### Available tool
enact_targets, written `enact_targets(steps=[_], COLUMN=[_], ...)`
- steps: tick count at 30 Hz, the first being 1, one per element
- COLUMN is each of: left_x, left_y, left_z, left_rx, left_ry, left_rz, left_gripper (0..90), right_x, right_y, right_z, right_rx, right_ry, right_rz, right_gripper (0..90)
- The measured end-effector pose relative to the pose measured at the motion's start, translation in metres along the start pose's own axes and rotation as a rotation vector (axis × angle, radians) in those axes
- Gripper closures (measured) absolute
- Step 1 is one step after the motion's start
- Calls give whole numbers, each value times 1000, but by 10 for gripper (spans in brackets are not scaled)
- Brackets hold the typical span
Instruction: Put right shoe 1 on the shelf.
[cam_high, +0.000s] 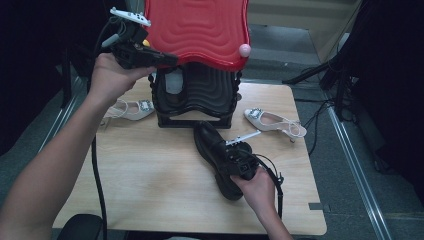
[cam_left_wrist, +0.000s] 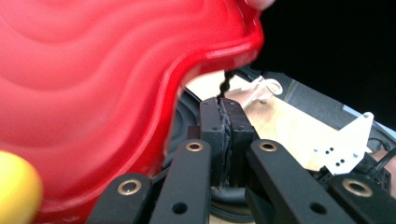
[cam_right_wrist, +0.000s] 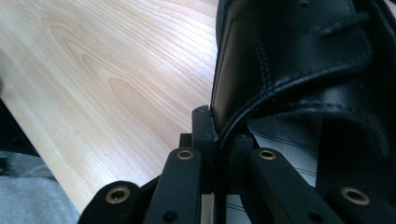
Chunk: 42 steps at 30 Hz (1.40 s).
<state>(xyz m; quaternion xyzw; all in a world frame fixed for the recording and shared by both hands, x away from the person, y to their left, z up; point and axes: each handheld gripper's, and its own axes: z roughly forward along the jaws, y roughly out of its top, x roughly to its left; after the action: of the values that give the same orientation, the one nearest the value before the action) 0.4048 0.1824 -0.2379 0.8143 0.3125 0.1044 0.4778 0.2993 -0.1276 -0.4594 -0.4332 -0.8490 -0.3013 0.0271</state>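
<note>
Left tongs (cam_left_wrist: 223, 122): clamped shut on a thin black twisted cord, holding a glossy red wavy plastic lid (cam_high: 197, 30) lifted above its black ribbed box (cam_high: 196, 97) | Right tongs (cam_right_wrist: 215, 135): closed on the collar of a black leather lace-up shoe (cam_high: 216, 152) lying mid light wooden tabletop (cam_high: 150, 185) | Two cream slingback heels (cam_high: 274, 121) flank the box.

Glossy red plastic lid (cam_high: 199, 30), smooth black leather shoe (cam_high: 215, 150), matt wood-grain table (cam_high: 150, 175) w/ light finish
</note>
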Motion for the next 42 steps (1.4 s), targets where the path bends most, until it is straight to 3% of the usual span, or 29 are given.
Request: enact_targets(steps=[12, 20, 30, 36, 42], left_x=[9, 17, 22, 25, 25], left_y=[15, 19, 15, 12, 12], left_z=[10, 16, 25, 27, 28], left_rx=[19, 36, 34, 41, 45], left_ry=[61, 88, 111, 117, 120], left_rz=[2, -8, -29, -35, -25], left_gripper=[891, 896, 896, 900, 900], right_x=[-16, -15, -5, 3, 5], right_y=[6, 7, 18, 39, 62], right_z=[-31, -58, -87, -100, -100], right_rx=[-37, -61, -100, -129, -163], right_ry=[83, 99, 132, 107, 69], right_rz=[50, 46, 15, -15, -35], right_gripper=[866, 865, 862, 860, 859])
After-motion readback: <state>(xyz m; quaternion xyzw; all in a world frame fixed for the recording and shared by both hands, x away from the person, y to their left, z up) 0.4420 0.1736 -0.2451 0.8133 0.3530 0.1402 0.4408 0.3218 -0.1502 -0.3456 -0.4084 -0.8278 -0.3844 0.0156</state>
